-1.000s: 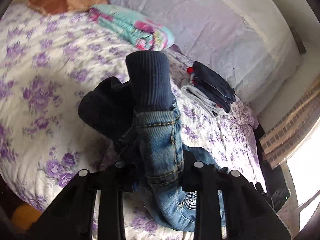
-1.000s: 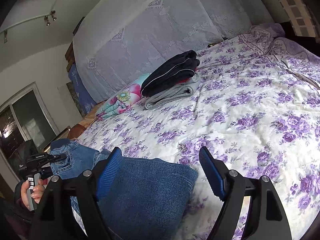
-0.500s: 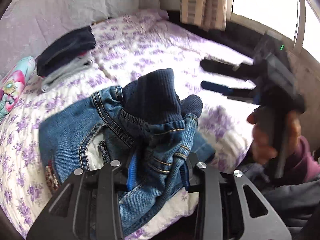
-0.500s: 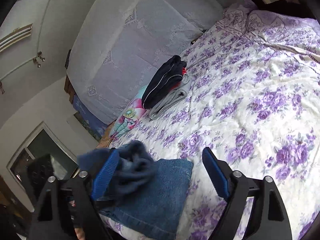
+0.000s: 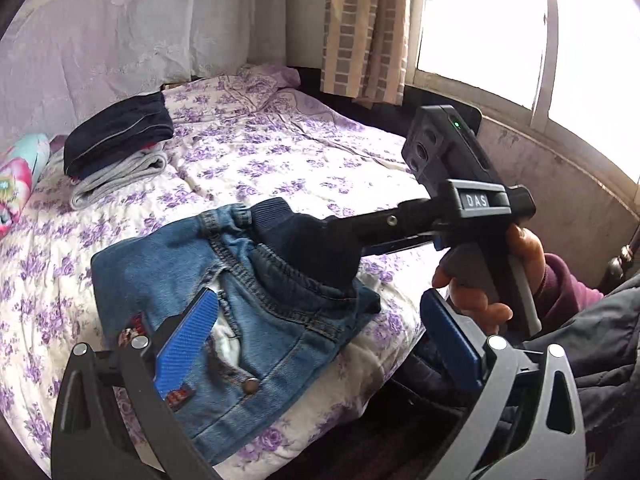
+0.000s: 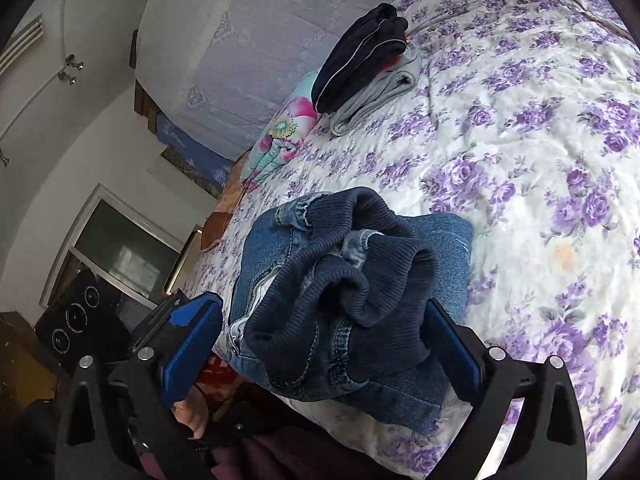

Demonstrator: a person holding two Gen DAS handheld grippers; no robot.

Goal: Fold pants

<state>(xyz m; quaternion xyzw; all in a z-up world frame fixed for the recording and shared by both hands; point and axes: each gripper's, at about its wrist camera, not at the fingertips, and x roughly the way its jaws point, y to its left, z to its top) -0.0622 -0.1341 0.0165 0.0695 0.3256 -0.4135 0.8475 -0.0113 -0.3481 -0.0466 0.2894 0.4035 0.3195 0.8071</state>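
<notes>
Jeans (image 5: 244, 320), folded into a bundle, lie at the near edge of my bed (image 5: 304, 168), their dark ribbed cuffs (image 6: 344, 276) bunched on top. My left tongs (image 5: 320, 344) stand spread wide, holding nothing: one blue pad (image 5: 188, 344) hovers over the denim, the other sits off the mattress edge. My right tongs (image 6: 324, 356), also spread, bracket the cuffs without pinching them; in the left view their fingers reach the cuffs from the right, with my right hand (image 5: 492, 276) on the grip. Farther up the floral bedspread, well apart from the jeans, a stack (image 5: 116, 148) of dark and grey folded clothes rests beside a flowered pillow (image 6: 288, 132). Beyond stand the covered headboard (image 5: 132, 32) and a curtain (image 5: 364, 28).
</notes>
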